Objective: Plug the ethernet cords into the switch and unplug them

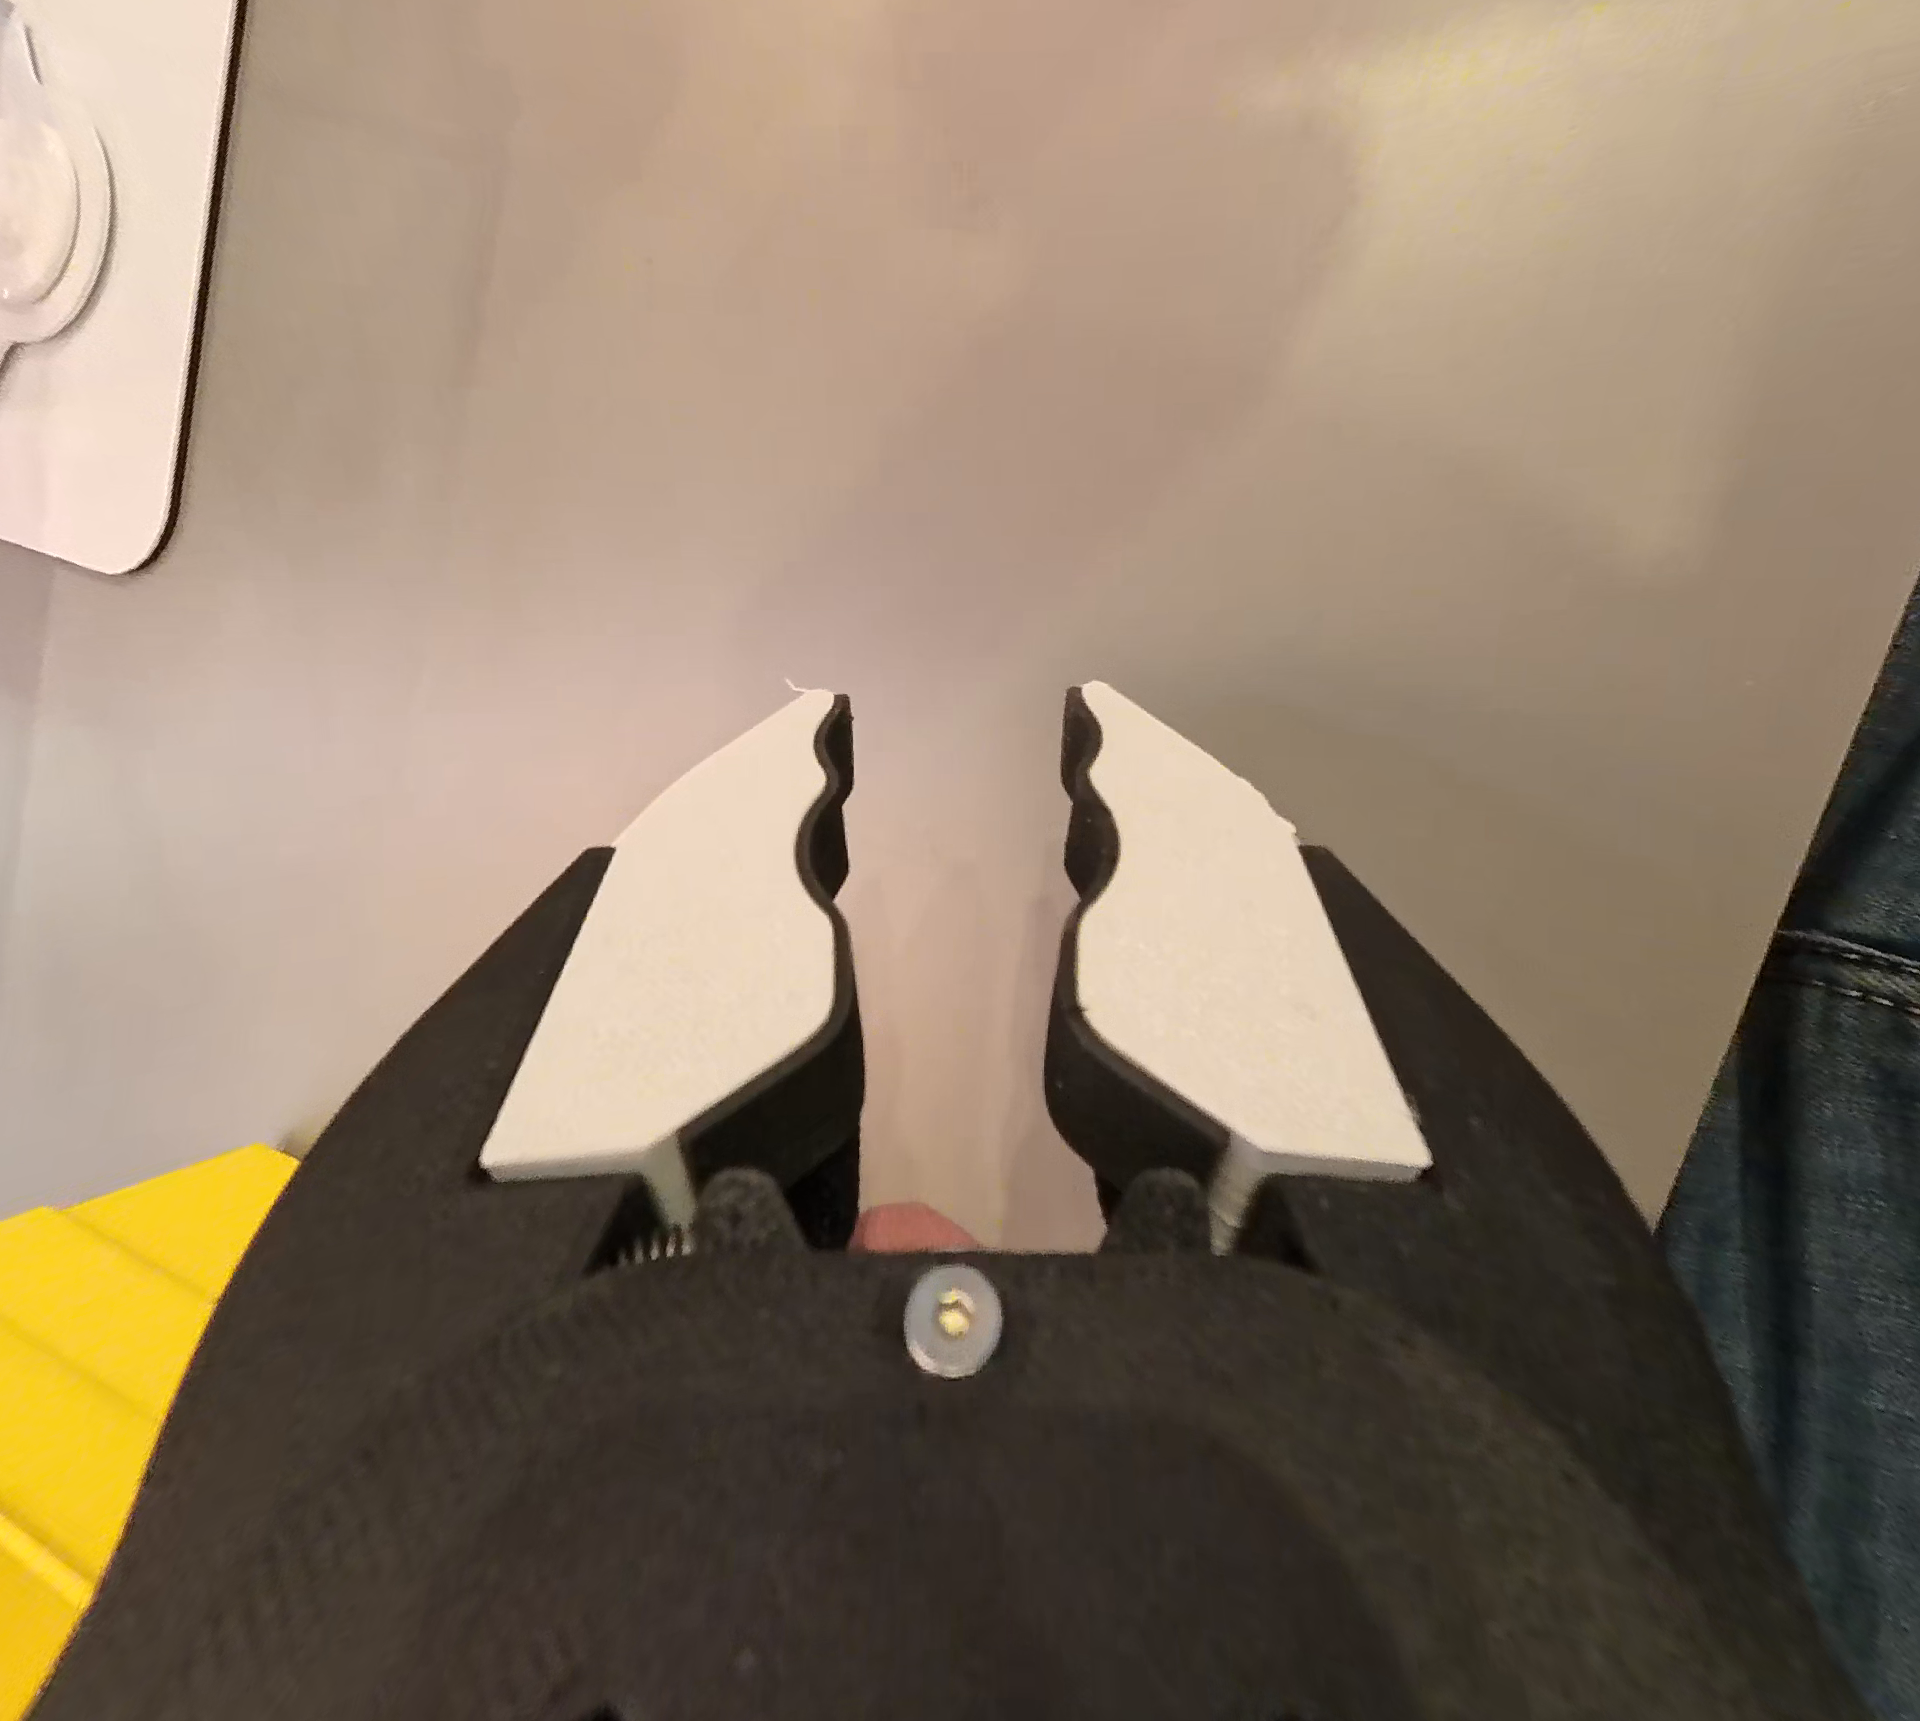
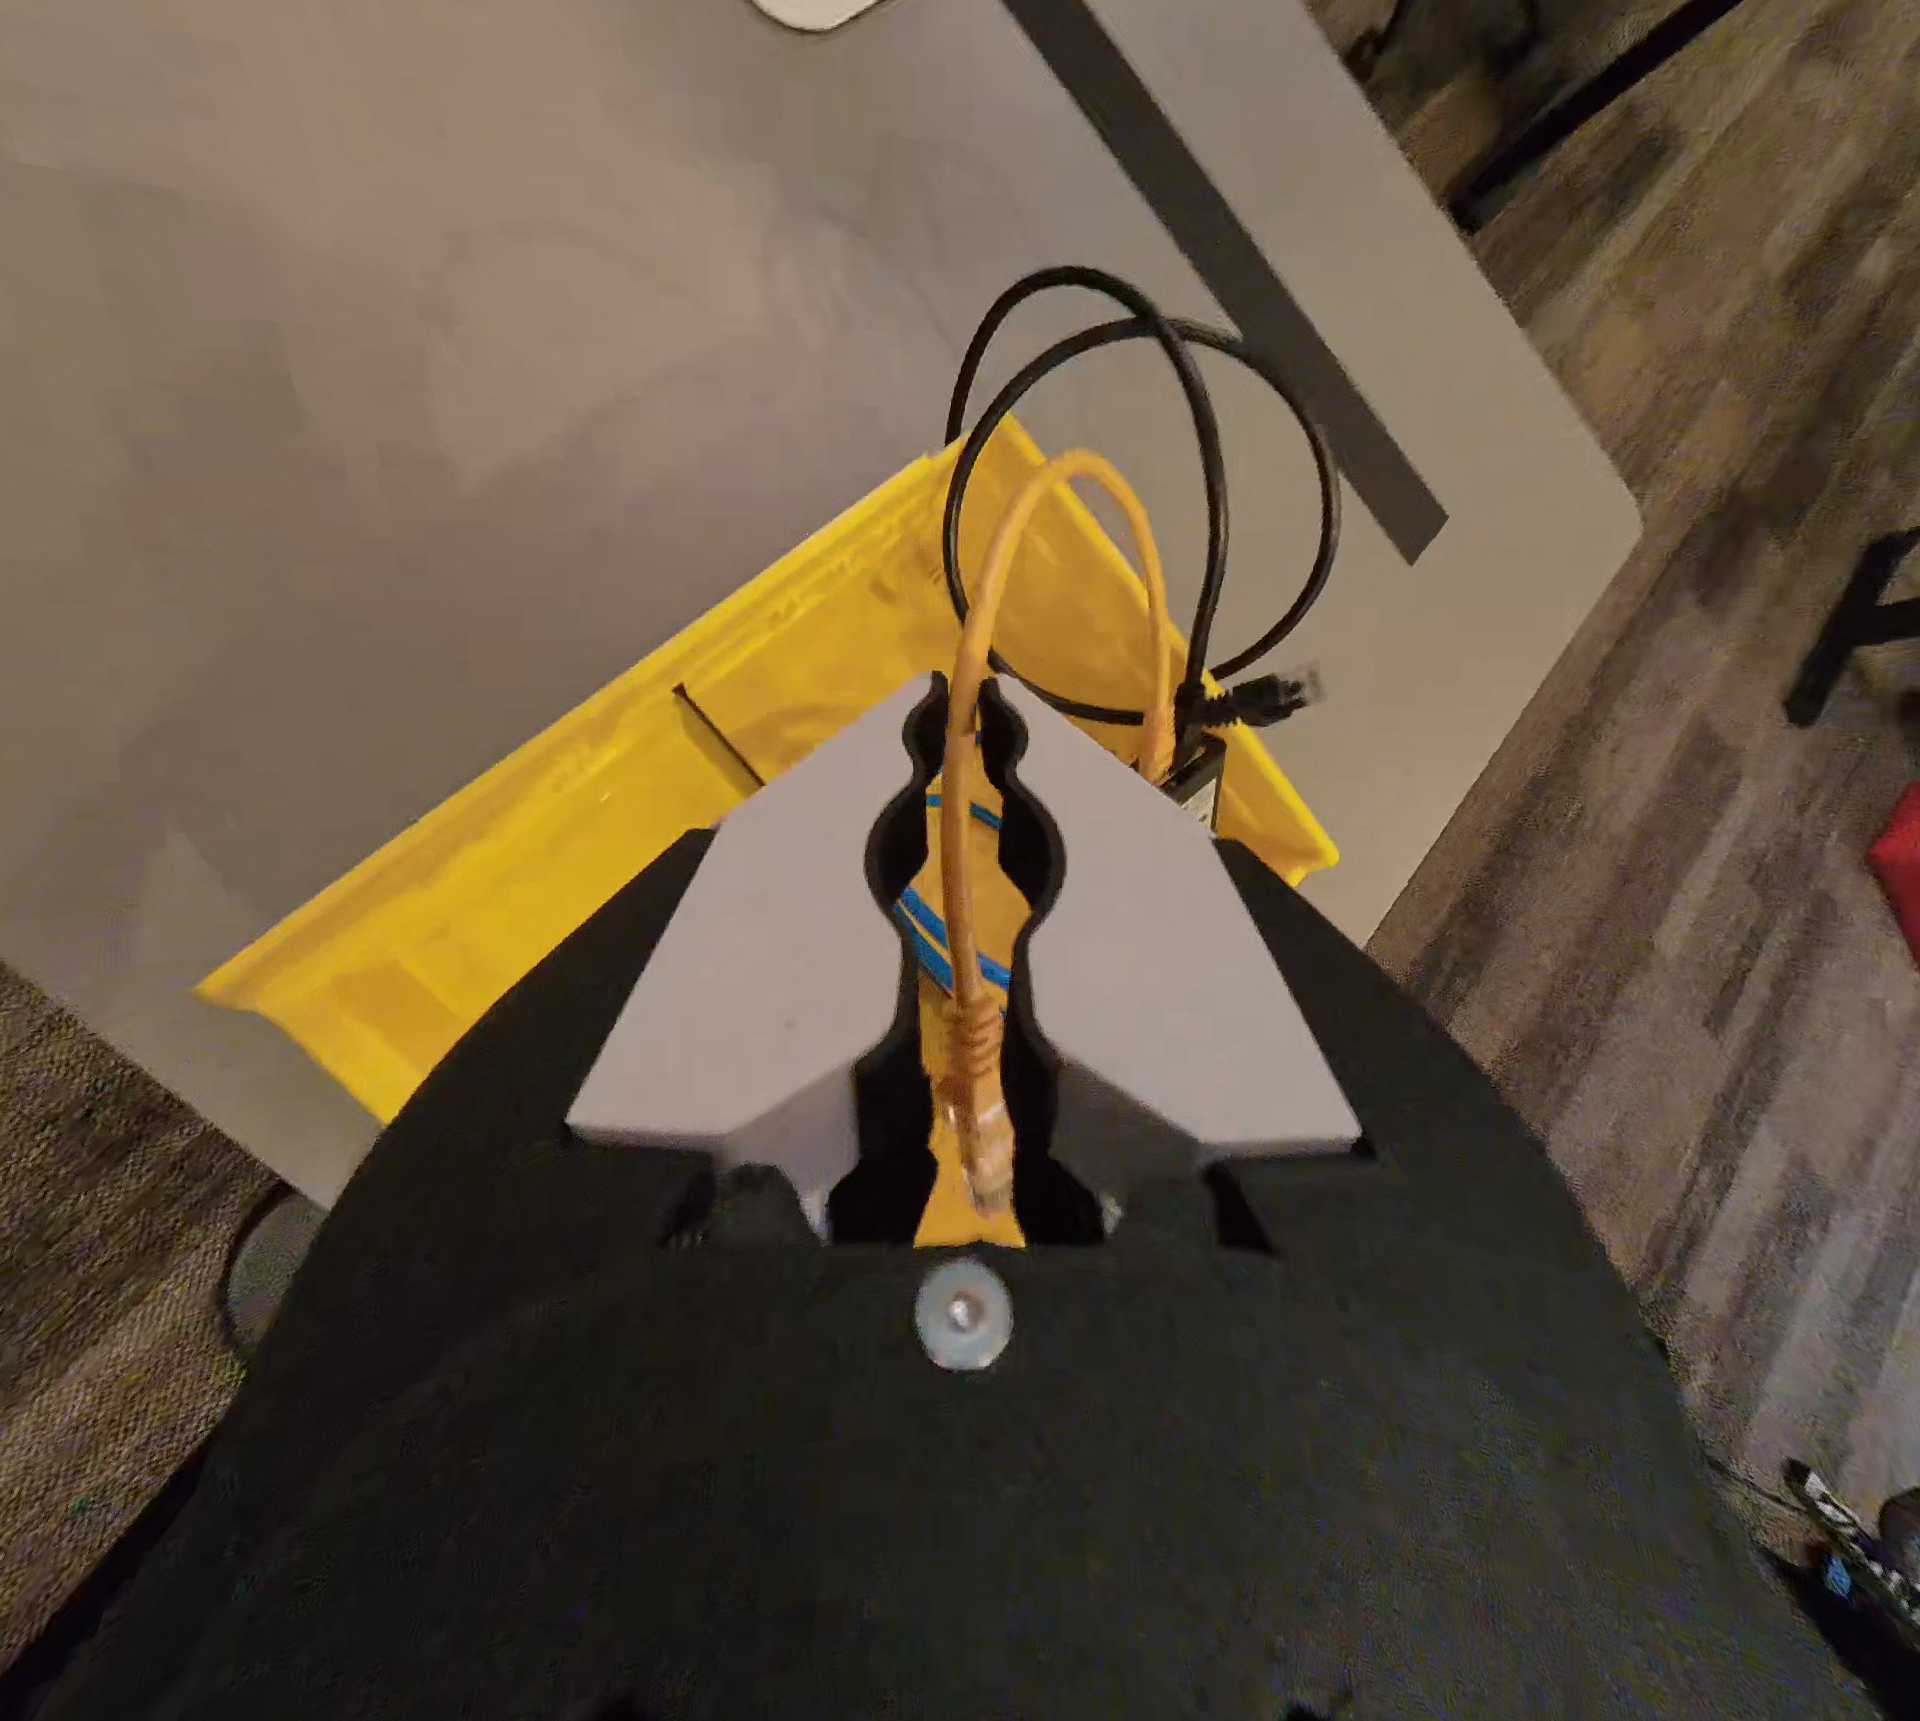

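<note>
Above the yellow bin [image 2: 582, 850] on the grey bench [image 2: 416, 321], the right tool [image 2: 961, 715] is pinching the orange ethernet cord [image 2: 961, 840] between its tips, with the grip taken on the cable behind the boot, not on the plug. By my judgement this is leaving the plug [image 2: 982, 1141] free for a later regrip. The held stretch is running lengthwise along the fingers, plug end pointing back toward the camera; beyond the tips the cord is arching over and dropping to a dark box, apparently the switch [image 2: 1195, 767], at the bin's right end. A black cord [image 2: 1205, 466] is looping over the same spot, its plug [image 2: 1273, 695] hanging free and pointing right. The left tool [image 1: 958, 715] is hovering over bare bench, jaws moderately apart and gripping nothing, likely waiting to assist. A white pad [image 1: 114, 217] is lying at far left.
</note>
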